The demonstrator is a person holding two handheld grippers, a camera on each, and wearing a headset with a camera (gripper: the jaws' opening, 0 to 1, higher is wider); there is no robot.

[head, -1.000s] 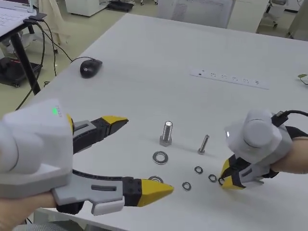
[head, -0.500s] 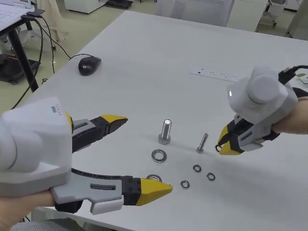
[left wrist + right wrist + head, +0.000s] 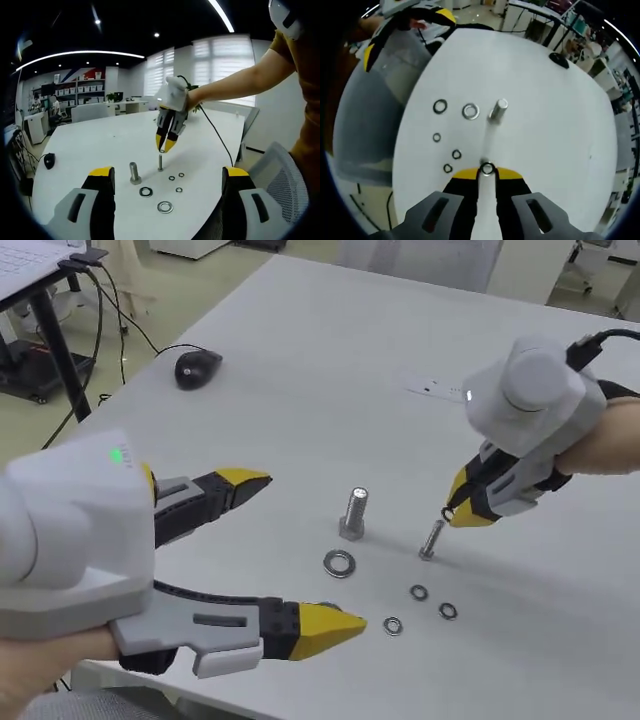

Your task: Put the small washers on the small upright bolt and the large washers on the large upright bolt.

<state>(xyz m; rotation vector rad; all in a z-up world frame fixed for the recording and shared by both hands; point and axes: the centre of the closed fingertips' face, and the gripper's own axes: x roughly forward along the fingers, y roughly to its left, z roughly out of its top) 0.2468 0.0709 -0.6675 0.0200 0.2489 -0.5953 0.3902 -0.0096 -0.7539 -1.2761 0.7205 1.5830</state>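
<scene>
The right gripper (image 3: pixel 455 515), jaws closed on a small silver steel washer (image 3: pixel 487 168) held flat at their yellow tips, hangs just above the small upright silver bolt (image 3: pixel 431 539), probably to line hole with shank, while the left gripper (image 3: pixel 310 548) hovers wide open and empty.

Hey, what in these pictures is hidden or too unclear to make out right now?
- Head view: one large washer is mostly behind the lower jaw of the left tongs.
- Right gripper view: the small bolt lies under the held small washer and the right tongs, hiding its top.
- Head view: the far end of the power strip is behind the right tongs.
</scene>
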